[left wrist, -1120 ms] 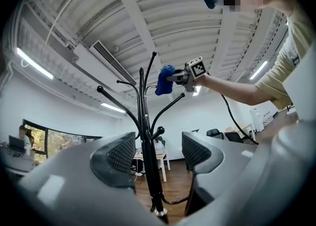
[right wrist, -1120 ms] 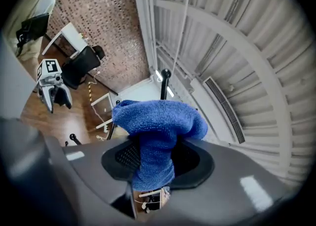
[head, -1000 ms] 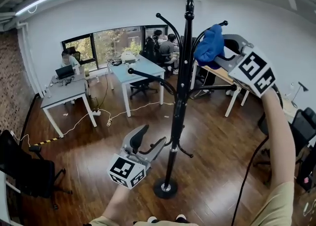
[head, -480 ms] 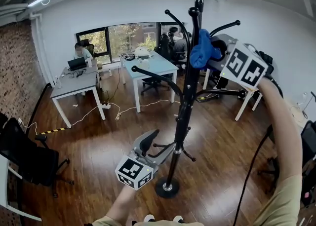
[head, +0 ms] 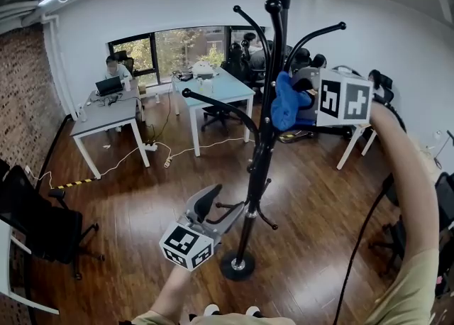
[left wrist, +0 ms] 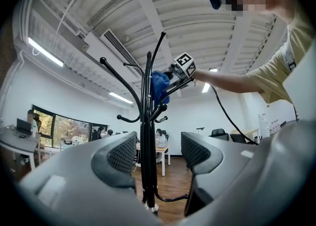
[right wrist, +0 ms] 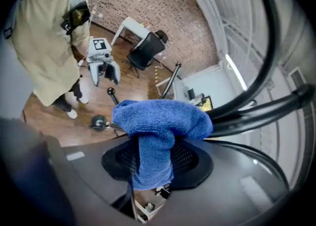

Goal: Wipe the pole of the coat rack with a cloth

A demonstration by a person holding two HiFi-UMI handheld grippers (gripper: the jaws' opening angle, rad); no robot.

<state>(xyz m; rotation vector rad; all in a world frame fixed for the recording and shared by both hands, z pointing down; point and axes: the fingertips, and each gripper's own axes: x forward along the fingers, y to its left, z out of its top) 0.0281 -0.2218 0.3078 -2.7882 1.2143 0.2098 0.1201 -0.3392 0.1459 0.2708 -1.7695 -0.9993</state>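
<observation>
Open wood floor (head: 135,210) rings the rack's round base (head: 236,265). Two white desks (head: 106,112) stand well back by the window, and a black chair (head: 35,231) sits at the left edge. One black coat rack's pole (head: 258,164) rises slim and glossy, with curved arms branching near its top. There are two grippers. The left gripper (head: 217,207) is low beside the pole, its jaws spread with the pole showing between them, ungripped. The right gripper (head: 296,98) is high and pinches one blue terry cloth (head: 286,108), bunched against the upper pole.
</observation>
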